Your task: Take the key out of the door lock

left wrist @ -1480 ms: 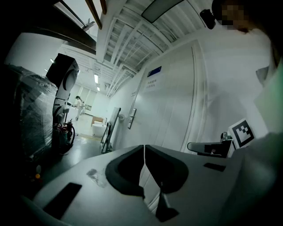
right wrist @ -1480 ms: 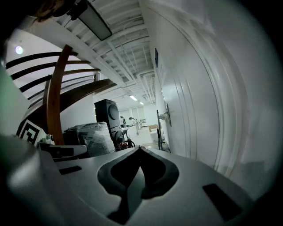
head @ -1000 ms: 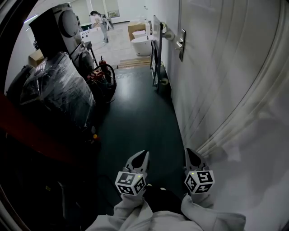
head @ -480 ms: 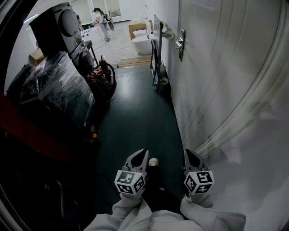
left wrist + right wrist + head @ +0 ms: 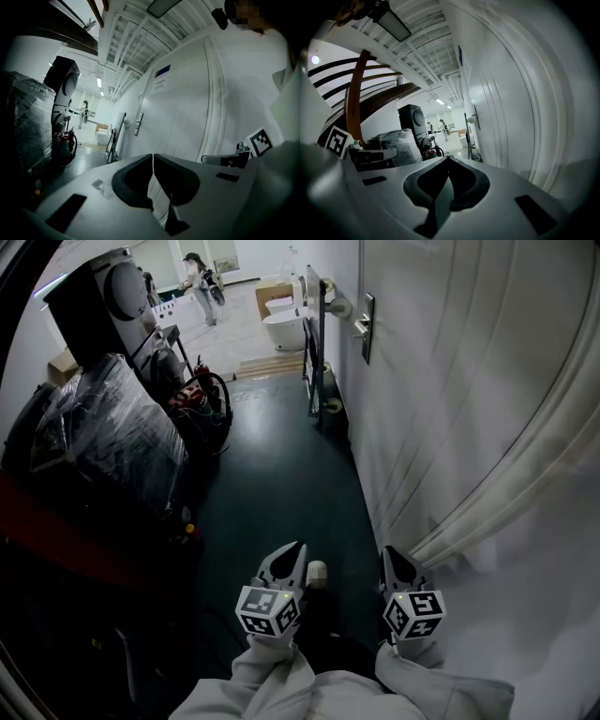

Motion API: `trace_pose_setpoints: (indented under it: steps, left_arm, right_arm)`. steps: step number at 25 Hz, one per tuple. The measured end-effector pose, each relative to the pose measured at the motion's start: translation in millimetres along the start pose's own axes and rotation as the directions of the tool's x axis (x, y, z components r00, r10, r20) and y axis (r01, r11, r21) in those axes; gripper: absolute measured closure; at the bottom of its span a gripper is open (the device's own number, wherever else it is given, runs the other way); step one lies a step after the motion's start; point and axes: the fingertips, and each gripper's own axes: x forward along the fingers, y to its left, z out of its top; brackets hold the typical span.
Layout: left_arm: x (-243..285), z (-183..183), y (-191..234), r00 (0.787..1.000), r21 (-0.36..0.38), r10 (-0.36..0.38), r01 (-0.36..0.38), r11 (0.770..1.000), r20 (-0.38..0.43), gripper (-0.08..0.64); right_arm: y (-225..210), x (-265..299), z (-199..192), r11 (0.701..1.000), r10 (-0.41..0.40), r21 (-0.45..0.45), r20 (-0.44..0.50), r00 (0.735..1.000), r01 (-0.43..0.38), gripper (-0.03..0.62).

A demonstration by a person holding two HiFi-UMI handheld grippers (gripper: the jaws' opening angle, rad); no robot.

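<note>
dark green floor runs down a narrow passage, with a white door on the right. nearest to us, pale sleeves lead to two grippers held side by side low over the floor, both pointing down the passage. the left gripper has its jaws pressed together with nothing between them. the right gripper, nearer the door, likewise has its tips meeting and holds nothing. a small pale object sits on the floor just right of the left gripper; we cannot tell what it is.

further on, at the left, we see a plastic-wrapped bundle, then red equipment with a black hose, and stacked machines behind it. a dark frame leans against the right wall.

the lock plate with its lever handle sits on the door, far ahead on the right and well apart from both sets of fingers. the key is too small for us to make out there.

beyond the frame, on a lighter floor, stand a white tub and a cardboard box; we cannot tell what is in either. farthest off, a person stands by a counter.
</note>
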Motion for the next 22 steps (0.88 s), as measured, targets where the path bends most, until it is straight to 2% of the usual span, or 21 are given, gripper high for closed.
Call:
trace_pose_setpoints:
  steps: [5, 22]
  left_arm:
    - [35, 9, 17, 1.0, -0.006, -0.011, 0.011, 1.0, -0.004, 0.54]
    - [174, 71, 92, 0.998, -0.005, -0.063, 0.063, 0.998, -0.01, 0.54]
  right_arm:
    - [-10, 33, 9, 1.0, -0.002, 0.001, -0.004, 1.0, 0.002, 0.541]
    - [-52, 171, 70, 0.999, -0.043, 0.017, -0.014, 0.999, 0.043, 0.54]
